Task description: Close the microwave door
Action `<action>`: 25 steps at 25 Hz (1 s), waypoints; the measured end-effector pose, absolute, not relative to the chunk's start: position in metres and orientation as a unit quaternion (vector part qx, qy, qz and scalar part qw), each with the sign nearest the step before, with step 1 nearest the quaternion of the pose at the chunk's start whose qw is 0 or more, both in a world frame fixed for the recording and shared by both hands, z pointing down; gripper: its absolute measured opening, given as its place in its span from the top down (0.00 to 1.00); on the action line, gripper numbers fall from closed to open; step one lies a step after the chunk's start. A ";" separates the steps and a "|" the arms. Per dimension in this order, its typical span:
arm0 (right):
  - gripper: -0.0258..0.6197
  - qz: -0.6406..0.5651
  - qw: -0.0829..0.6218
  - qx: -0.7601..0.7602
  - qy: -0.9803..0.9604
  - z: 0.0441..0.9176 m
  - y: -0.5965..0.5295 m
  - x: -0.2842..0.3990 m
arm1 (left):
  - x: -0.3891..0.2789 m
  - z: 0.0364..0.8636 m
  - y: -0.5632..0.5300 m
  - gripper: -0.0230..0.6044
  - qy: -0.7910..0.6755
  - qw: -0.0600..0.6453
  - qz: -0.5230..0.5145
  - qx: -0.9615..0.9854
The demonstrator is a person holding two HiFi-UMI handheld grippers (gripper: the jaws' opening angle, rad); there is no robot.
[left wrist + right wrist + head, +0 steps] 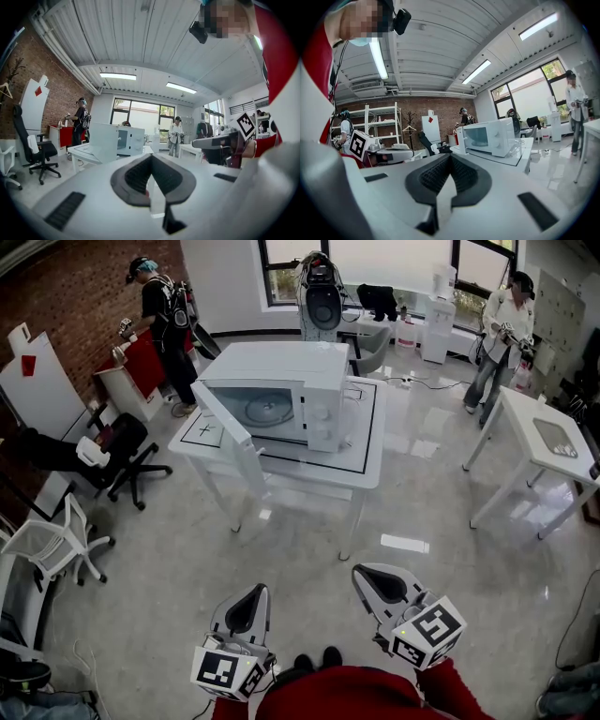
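**Not started: door open, both tongs empty**

The microwave sits on the white table at 12 o'clock, well apart from me. Its door hangs wide open, swung out toward 11 o'clock over the table edge. My left tongs are clenched with nothing between them, and my right tongs are pinched together too, also empty. Both are low near my body and touch nothing. I judge that nothing is done. Left to do: walk up, reach the door, push it closed.
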State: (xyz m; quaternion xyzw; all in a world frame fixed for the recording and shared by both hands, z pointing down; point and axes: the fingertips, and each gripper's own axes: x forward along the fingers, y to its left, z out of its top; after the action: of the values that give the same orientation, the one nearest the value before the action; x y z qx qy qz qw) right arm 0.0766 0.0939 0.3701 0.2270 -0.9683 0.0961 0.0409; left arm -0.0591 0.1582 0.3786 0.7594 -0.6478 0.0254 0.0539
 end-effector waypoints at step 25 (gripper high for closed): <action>0.94 0.099 0.042 0.228 -0.968 0.373 0.031 0.068 | -0.099 0.374 0.082 0.95 -0.679 0.051 0.042 0.731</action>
State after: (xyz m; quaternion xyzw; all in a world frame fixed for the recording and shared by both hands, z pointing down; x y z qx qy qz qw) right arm 0.0676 0.0314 0.3733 0.2280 -0.9677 0.0991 0.0418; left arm -0.0987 0.0819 0.3745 0.7309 -0.6793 0.0419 0.0505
